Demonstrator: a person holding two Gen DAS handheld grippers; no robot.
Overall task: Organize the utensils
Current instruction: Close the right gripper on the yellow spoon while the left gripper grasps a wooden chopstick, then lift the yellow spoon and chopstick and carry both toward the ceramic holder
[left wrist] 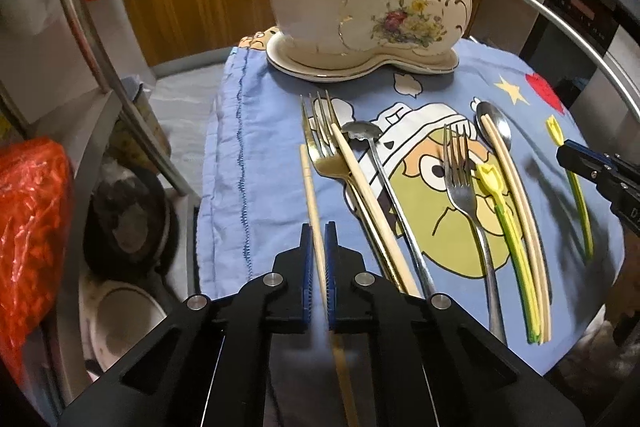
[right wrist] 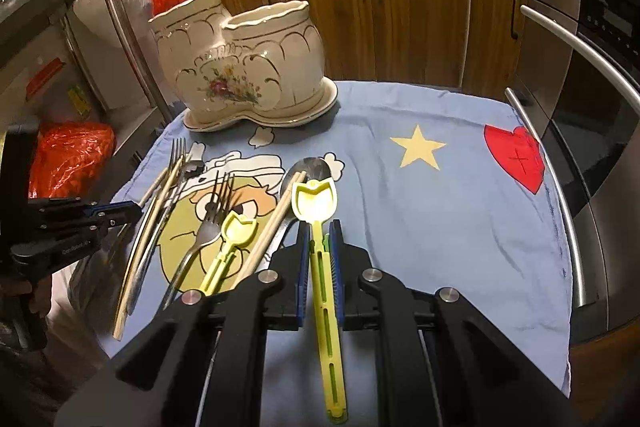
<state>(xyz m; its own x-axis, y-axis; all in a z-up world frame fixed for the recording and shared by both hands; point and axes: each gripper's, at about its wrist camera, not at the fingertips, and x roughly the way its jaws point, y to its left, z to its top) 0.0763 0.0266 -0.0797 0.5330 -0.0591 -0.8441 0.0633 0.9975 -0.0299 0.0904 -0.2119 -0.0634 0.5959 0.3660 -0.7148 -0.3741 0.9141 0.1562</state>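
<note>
1. a single chopstick (left wrist: pixel 311 203) is pinched between the blue pads of the left gripper (left wrist: pixel 319 231), the jaws nearly shut around it, near the left edge of the blue cloth (left wrist: pixel 224 147).
2. a yellow-green tulip-shaped pick (right wrist: pixel 320 227) is clamped in the right gripper (right wrist: pixel 320 231), jaws closed narrowly on its stem, toward the near edge of the cloth.
3. the picking-up step is judged to be in hand: both pieces are gripped, neither yet placed in the ceramic holder (right wrist: pixel 248 67) at the far edge.
4. the next move is judged to call for lifting each piece, tipping it upright and lowering it into one of the holder's two openings without striking the rim.
5. left on the cloth are a gold fork (left wrist: pixel 326 147), a steel fork (left wrist: pixel 460 171), a spoon (left wrist: pixel 494 125), more chopsticks and a second yellow pick (left wrist: pixel 500 203).
6. the two open mouths of the holder are shown only in the right wrist view; in the left view its top is cut off.
7. whether the chopstick's tip is clear of the cloth cannot be told.
</note>
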